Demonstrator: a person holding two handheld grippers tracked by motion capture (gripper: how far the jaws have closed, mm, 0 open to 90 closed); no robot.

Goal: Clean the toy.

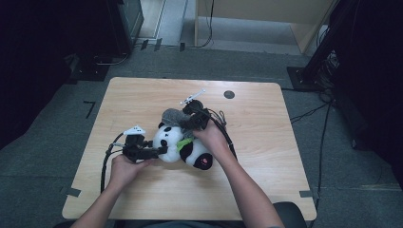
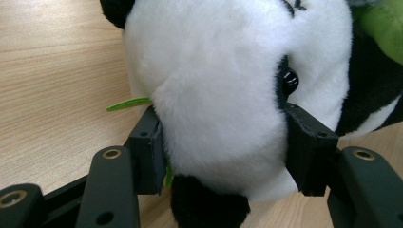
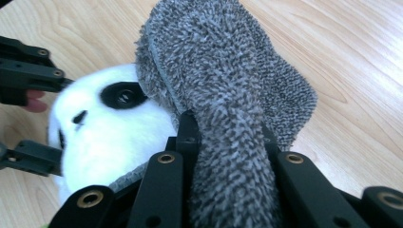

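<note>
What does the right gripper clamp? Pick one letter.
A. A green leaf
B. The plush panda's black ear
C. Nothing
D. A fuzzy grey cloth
D: in the right gripper view, the right gripper has its jaws closed on the fuzzy grey cloth, draped over the black-and-white plush panda.

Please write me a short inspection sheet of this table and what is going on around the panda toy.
Surface: wooden table, with a dark round hole.
Job's things: plush panda lying on the table; grey fuzzy cloth at its head.
Clutter: nothing seen.
Grippers: left gripper clamps the panda's head; right gripper is shut on the cloth.
Cables: black cable trails from the left gripper.
Surroundings: grey carpet, floor cables.
</note>
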